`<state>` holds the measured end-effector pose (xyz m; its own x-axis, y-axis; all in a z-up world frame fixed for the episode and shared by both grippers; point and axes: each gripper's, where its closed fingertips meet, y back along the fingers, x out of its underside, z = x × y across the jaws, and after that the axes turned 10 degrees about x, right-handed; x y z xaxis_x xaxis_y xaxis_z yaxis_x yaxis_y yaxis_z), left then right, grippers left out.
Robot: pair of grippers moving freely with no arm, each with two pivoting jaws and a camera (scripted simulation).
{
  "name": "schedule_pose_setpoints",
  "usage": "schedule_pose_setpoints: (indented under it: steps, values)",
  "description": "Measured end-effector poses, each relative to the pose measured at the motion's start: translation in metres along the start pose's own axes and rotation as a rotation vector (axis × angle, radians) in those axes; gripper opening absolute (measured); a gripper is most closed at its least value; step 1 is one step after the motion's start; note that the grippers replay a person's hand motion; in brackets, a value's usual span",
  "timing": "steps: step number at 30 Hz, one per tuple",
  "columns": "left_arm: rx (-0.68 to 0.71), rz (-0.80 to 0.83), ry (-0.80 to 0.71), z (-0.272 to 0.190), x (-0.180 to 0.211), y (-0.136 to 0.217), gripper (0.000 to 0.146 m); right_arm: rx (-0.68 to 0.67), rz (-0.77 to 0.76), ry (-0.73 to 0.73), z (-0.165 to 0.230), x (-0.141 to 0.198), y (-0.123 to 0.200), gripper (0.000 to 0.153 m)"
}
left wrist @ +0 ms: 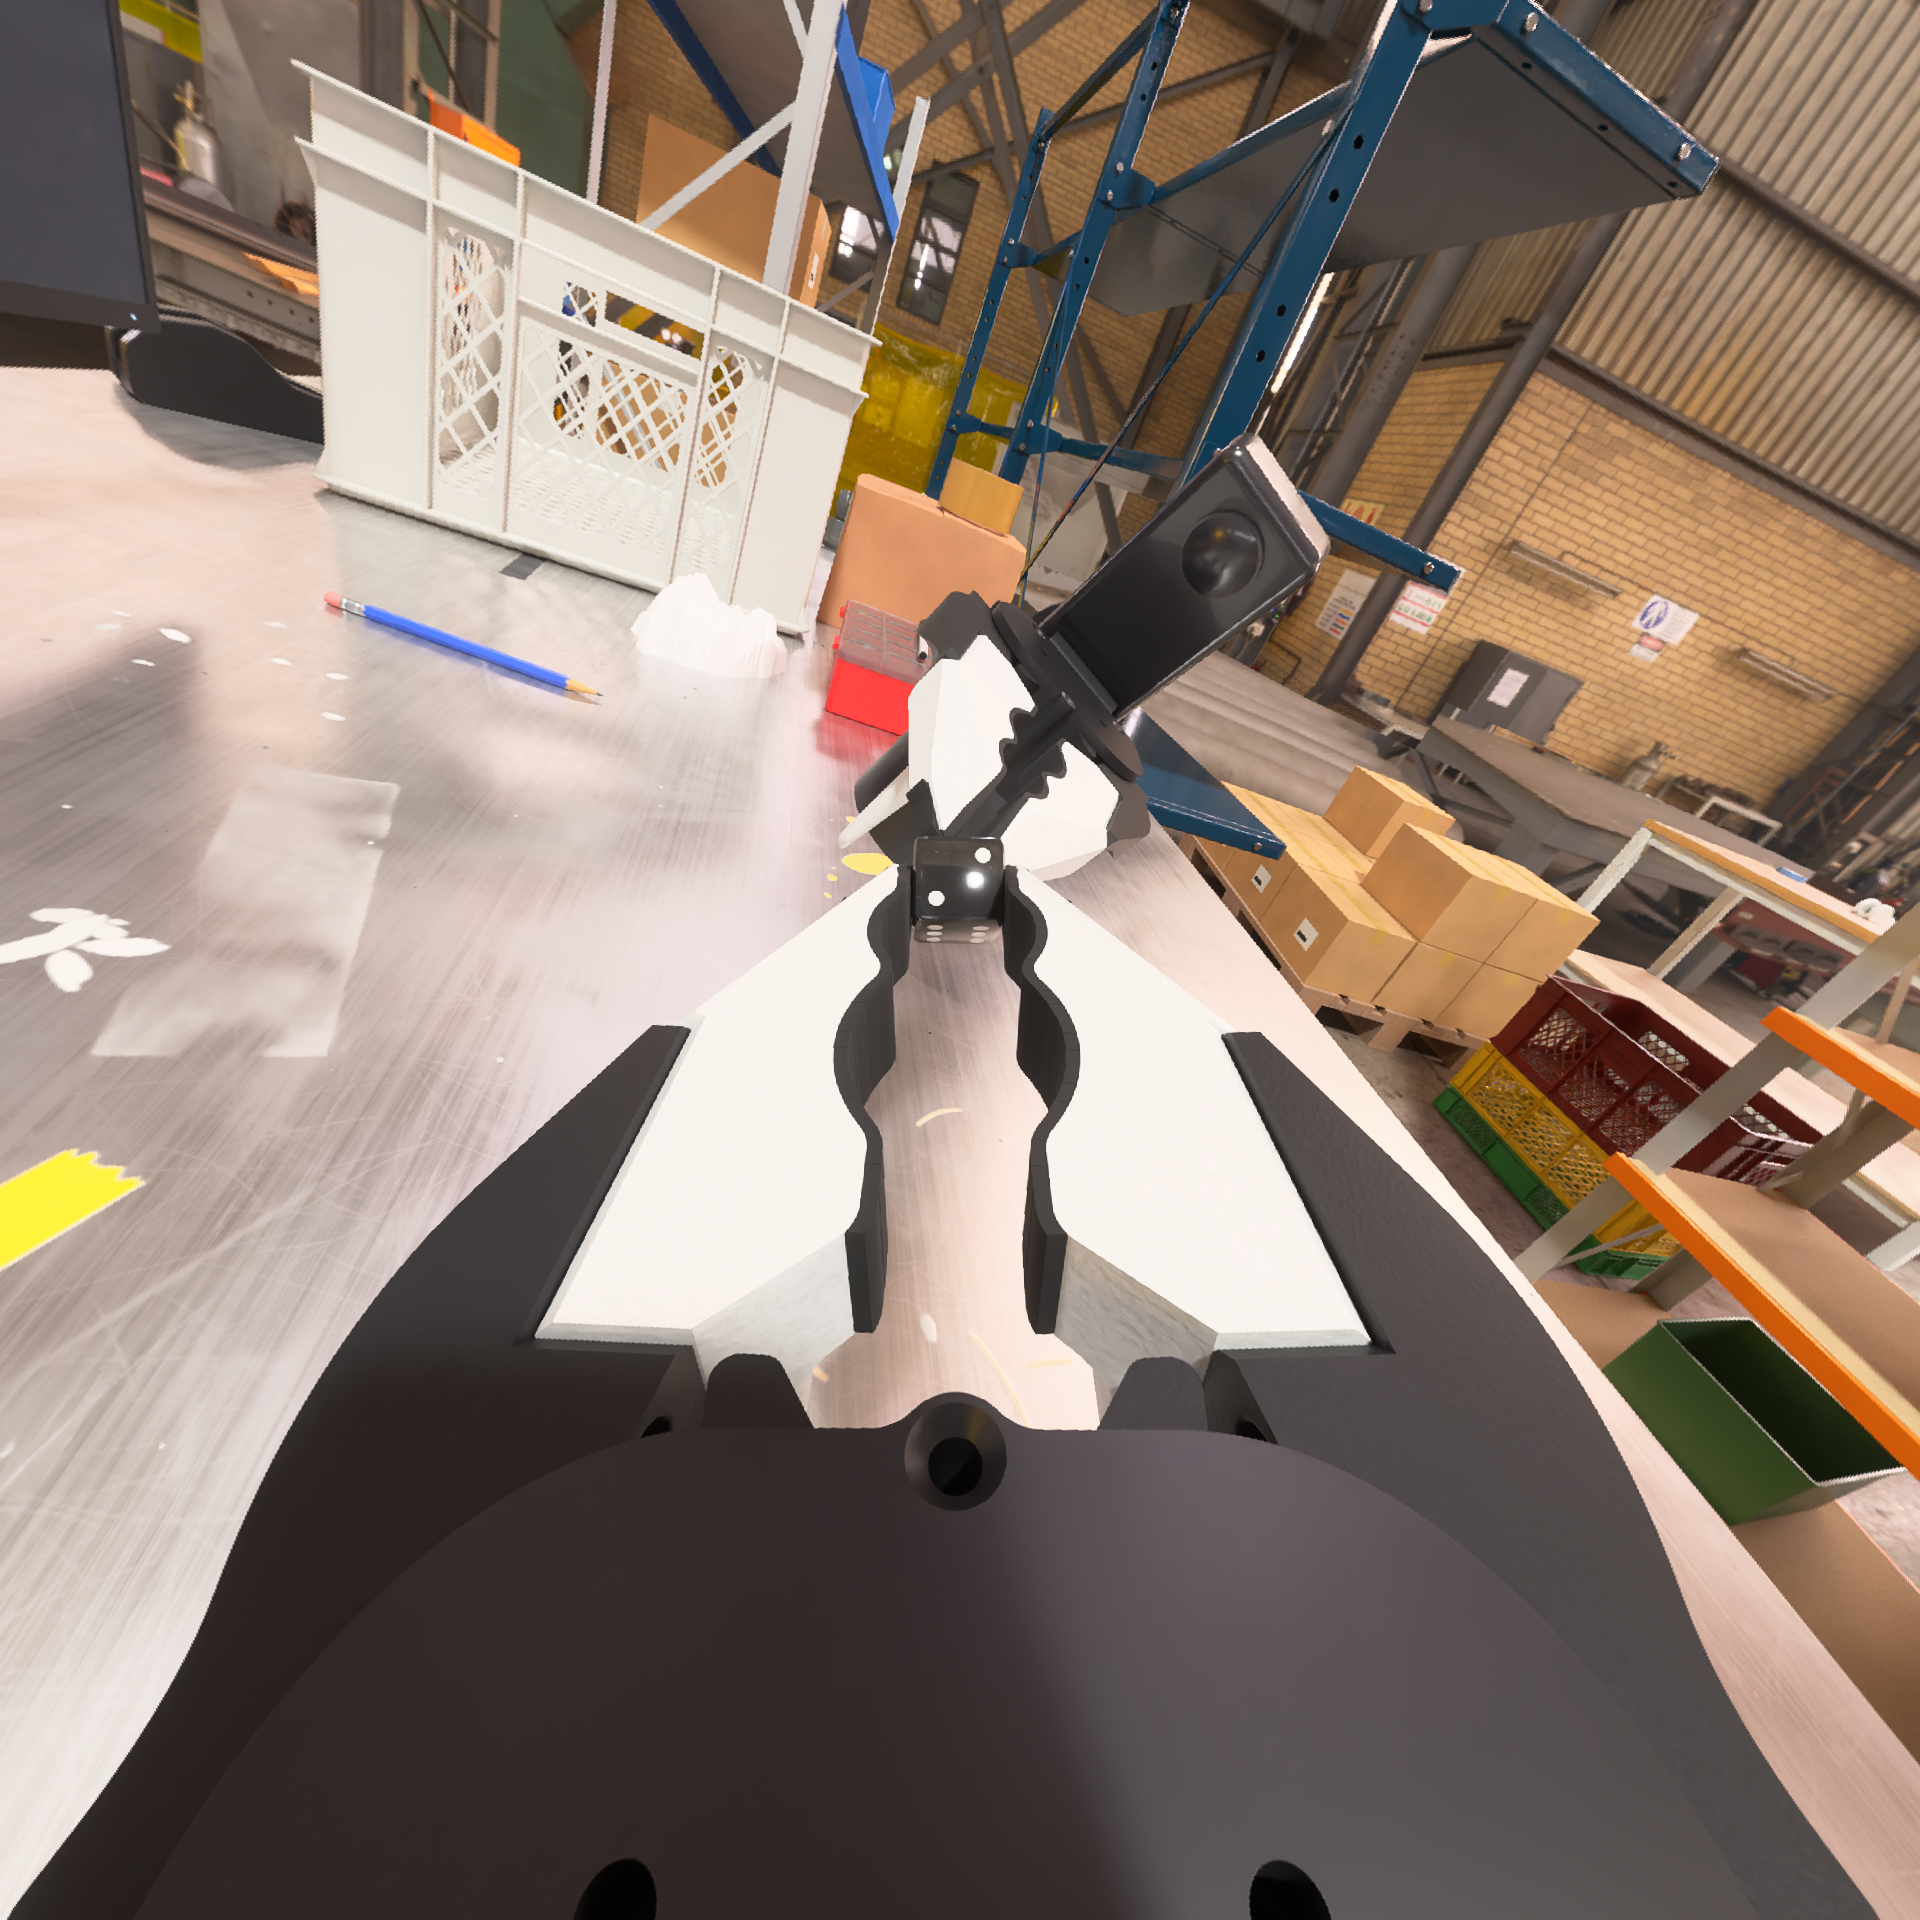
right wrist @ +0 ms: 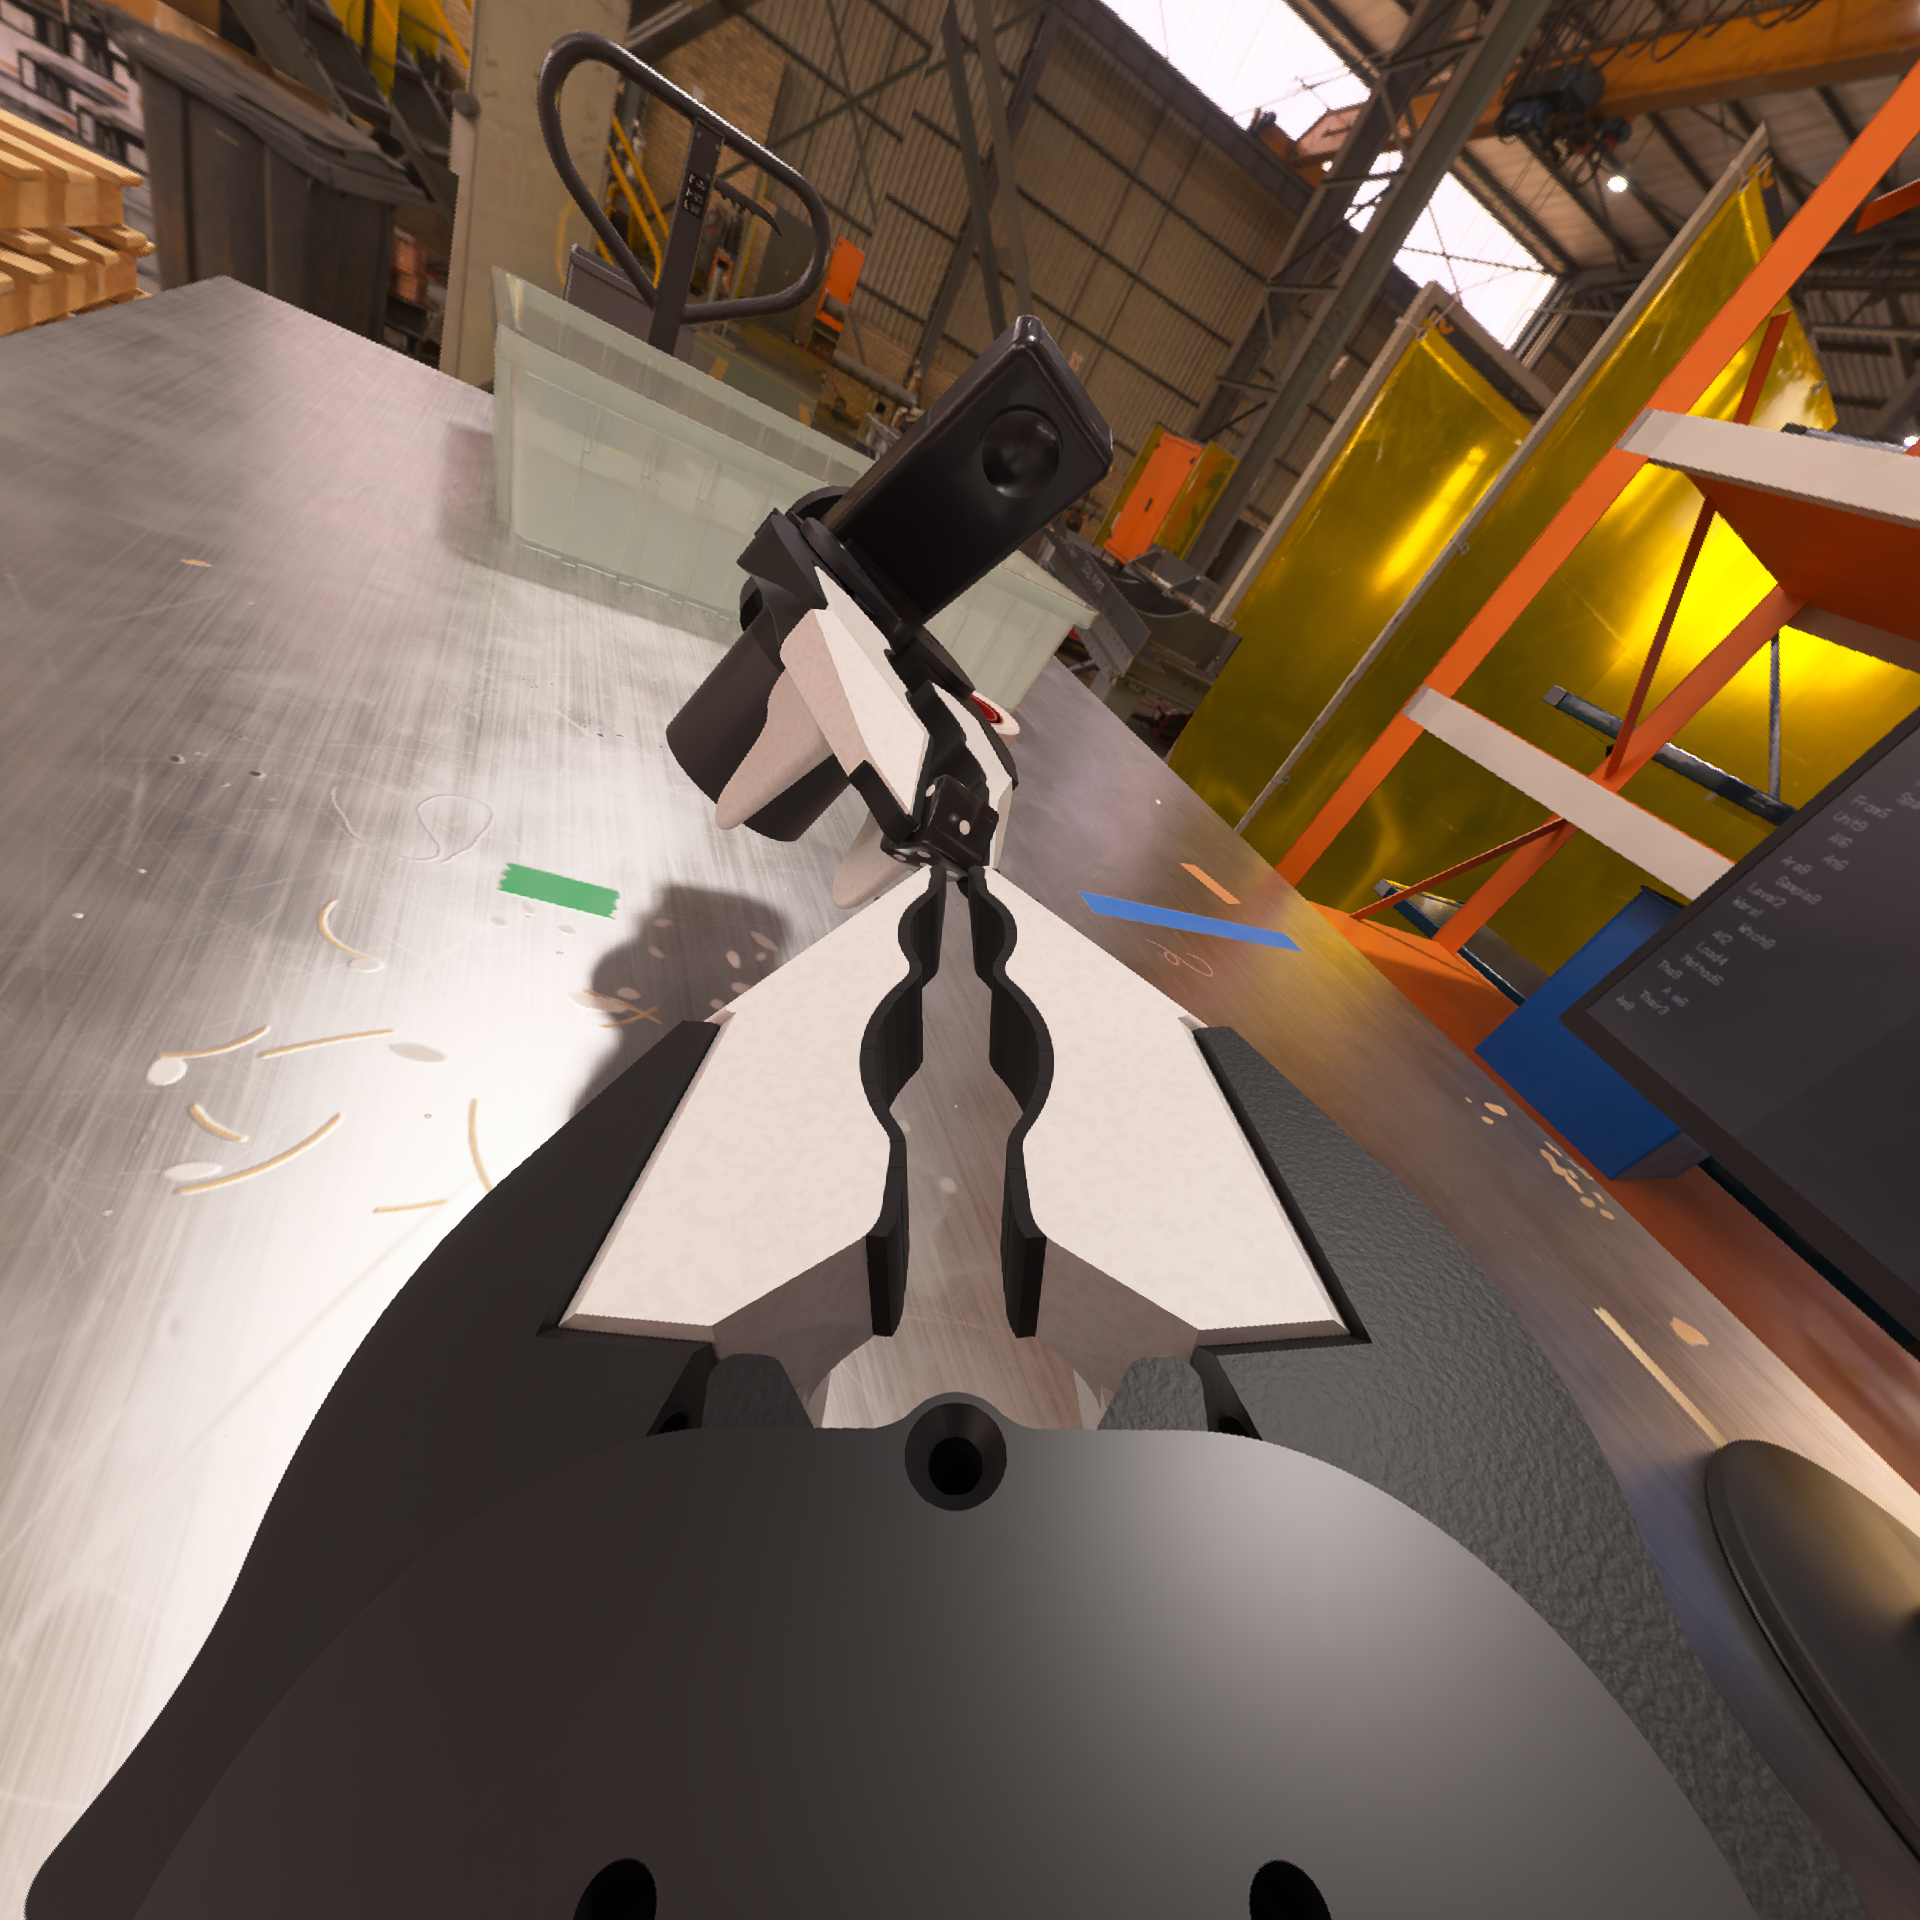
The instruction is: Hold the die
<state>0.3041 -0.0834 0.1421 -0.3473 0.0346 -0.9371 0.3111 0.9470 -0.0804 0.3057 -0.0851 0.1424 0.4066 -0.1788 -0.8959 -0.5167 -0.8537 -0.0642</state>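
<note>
A warehouse with brick walls and steel racking surrounds a brushed-metal table (left wrist: 312, 1039). In the left wrist view, a white crate (left wrist: 582, 343) stands at upper left, a blue pencil (left wrist: 457, 644) lies just below it, and a strip of yellow tape (left wrist: 52, 1205) sits at the left edge. In the right wrist view, green tape (right wrist: 559, 890) and blue tape (right wrist: 1184, 920) lie on the table near mid-frame.

The die (left wrist: 956, 894), black with white pips, is at the centre of the left wrist view, above the table. The left gripper (left wrist: 956, 914) pinches it between its fingertips, one on each side. The right gripper (right wrist: 954, 883) comes in from the opposite side. Its fingers are drawn close together, with tips right at the die's (right wrist: 958, 823) lower edge; whether they actually clamp it cannot be told. So the die lies straight ahead of both grippers, which face each other tip to tip. Being a cube, it has no long axis. The left gripper looks to have the surer hold.
</note>
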Motion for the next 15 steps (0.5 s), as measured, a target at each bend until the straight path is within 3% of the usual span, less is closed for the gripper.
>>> schedule_pose_setpoints:
  steps: [15]
  values:
    - [0.027,-0.050,-0.022,-0.0089,-0.0044,0.0060,0.017,-0.020,-0.033,-0.016,0.0046,-0.0072,0.0010,0.007]
